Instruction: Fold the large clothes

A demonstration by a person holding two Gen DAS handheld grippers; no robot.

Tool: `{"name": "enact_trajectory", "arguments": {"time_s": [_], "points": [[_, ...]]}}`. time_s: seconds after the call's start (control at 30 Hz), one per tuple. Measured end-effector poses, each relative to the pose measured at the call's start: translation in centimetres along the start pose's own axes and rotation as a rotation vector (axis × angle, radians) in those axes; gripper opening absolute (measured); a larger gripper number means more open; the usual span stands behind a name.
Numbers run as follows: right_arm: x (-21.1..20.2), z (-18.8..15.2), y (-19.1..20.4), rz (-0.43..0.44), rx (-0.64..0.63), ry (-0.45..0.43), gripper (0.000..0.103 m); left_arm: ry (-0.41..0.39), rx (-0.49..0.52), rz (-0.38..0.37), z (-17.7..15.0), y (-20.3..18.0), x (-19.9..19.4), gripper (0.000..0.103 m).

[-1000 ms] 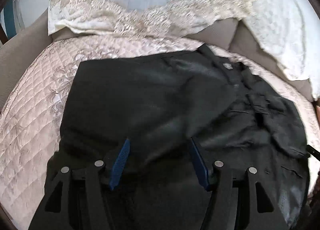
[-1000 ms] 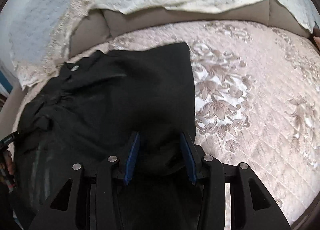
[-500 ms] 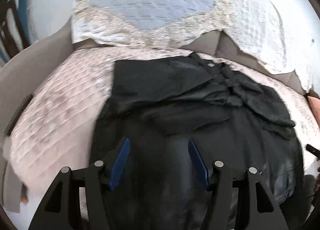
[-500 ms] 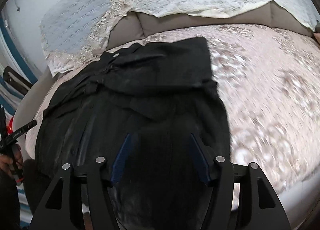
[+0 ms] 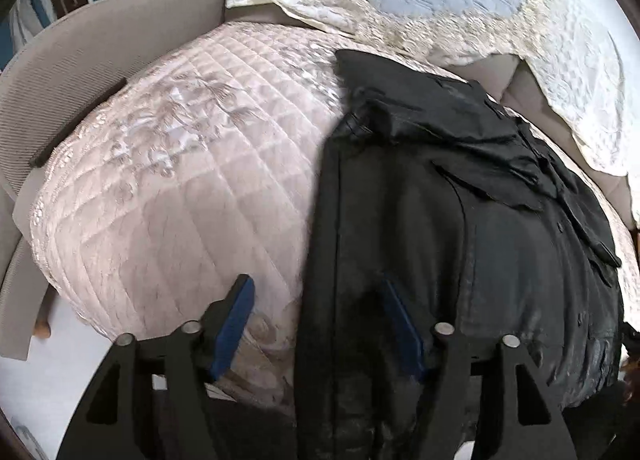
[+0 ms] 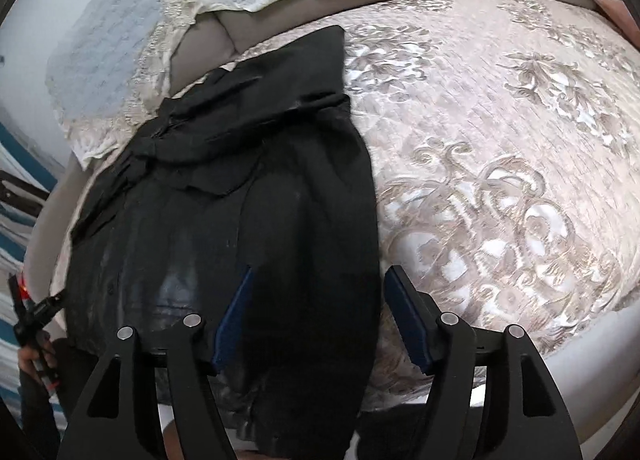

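Left wrist view: both grippers, left gripper [image 5: 316,324] and right gripper [image 6: 320,314], opening over the black coat's [image 5: 460,260] hem, apparently between folds; regrasping likely follows.

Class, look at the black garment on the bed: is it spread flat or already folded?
Partly folded. The black garment has its upper part doubled over itself, a layered edge crossing its middle; its lower end hangs over the quilted bedspread's edge.
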State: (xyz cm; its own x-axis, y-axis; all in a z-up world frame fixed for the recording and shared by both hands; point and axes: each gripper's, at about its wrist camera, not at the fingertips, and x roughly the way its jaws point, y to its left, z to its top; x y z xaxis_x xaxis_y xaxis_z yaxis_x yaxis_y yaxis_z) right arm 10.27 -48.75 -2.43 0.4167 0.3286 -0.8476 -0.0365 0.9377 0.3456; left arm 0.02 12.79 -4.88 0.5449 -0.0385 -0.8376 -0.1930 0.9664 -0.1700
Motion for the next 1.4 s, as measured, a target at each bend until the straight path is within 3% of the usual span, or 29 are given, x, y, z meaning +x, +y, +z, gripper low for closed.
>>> {"name": "enact_trajectory", "arguments": {"time_s": [0.2, 0.3, 0.43, 0.53, 0.6, 0.63, 0.73, 0.83, 0.9, 1.0, 1.2, 1.27, 1.3, 1.33, 1.4], "points": [[-1.0, -2.2, 0.1, 0.093, 0.032, 0.071, 0.068, 0.021, -0.004, -0.062, -1.9, -0.3, -0.8, 0.072], [-0.6, -3.6, 0.4, 0.168, 0.052, 0.158, 0.069, 0.046, -0.02, -0.124, -3.0, -0.5, -1.1, 0.072], [0.4, -4.7, 1.3, 0.186, 0.025, 0.212, 0.067, 0.054, 0.015, -0.117, -3.5, -1.1, -1.3, 0.072], [0.5, -4.7, 1.7, 0.195, 0.03, 0.199, 0.046, 0.072, 0.012, -0.137, -3.6, -1.1, -1.2, 0.072], [0.8, -4.3, 1.7, 0.2, 0.05, 0.191, 0.025, 0.072, 0.015, -0.14, -3.7, -1.2, -1.1, 0.071], [0.9, -4.1, 1.7, 0.194, 0.056, 0.189, 0.025, 0.075, 0.015, -0.138, -3.7, -1.1, -1.2, 0.071], [1.0, -3.9, 2.3, 0.186, 0.038, 0.185, 0.018, 0.088, 0.007, -0.126, -3.7, -0.9, -1.2, 0.063], [0.5, -3.9, 2.4, 0.202, 0.034, 0.172, 0.014, 0.092, -0.028, -0.13, -3.6, 0.0, -1.4, 0.044], [0.3, -3.8, 2.6, 0.208, 0.027, 0.166, 0.012, 0.095, -0.074, -0.16, -3.6, 1.0, -1.5, 0.026], [-0.1, -3.6, 2.9, 0.217, 0.016, 0.153, 0.011, 0.099, -0.122, -0.211, -3.6, 1.9, -1.8, 0.013], [-1.4, -3.0, 2.8, 0.263, 0.025, 0.115, 0.01, 0.066, -0.187, -0.322, -3.2, 2.8, -3.0, 0.01], [-1.2, -3.0, 2.7, 0.261, 0.023, 0.121, 0.01, 0.09, -0.199, -0.311, -3.2, 3.1, -2.3, 0.012], [-1.1, -3.0, 2.6, 0.264, 0.026, 0.126, 0.01, 0.107, -0.212, -0.301, -3.2, 3.4, -1.7, 0.019], [-0.9, -3.1, 2.4, 0.264, 0.032, 0.133, 0.01, 0.124, -0.223, -0.297, -3.3, 3.7, -1.2, 0.02], [-0.7, -3.3, 2.3, 0.262, 0.034, 0.139, 0.01, 0.109, -0.187, -0.28, -3.4, 3.1, -1.4, 0.021]]}}
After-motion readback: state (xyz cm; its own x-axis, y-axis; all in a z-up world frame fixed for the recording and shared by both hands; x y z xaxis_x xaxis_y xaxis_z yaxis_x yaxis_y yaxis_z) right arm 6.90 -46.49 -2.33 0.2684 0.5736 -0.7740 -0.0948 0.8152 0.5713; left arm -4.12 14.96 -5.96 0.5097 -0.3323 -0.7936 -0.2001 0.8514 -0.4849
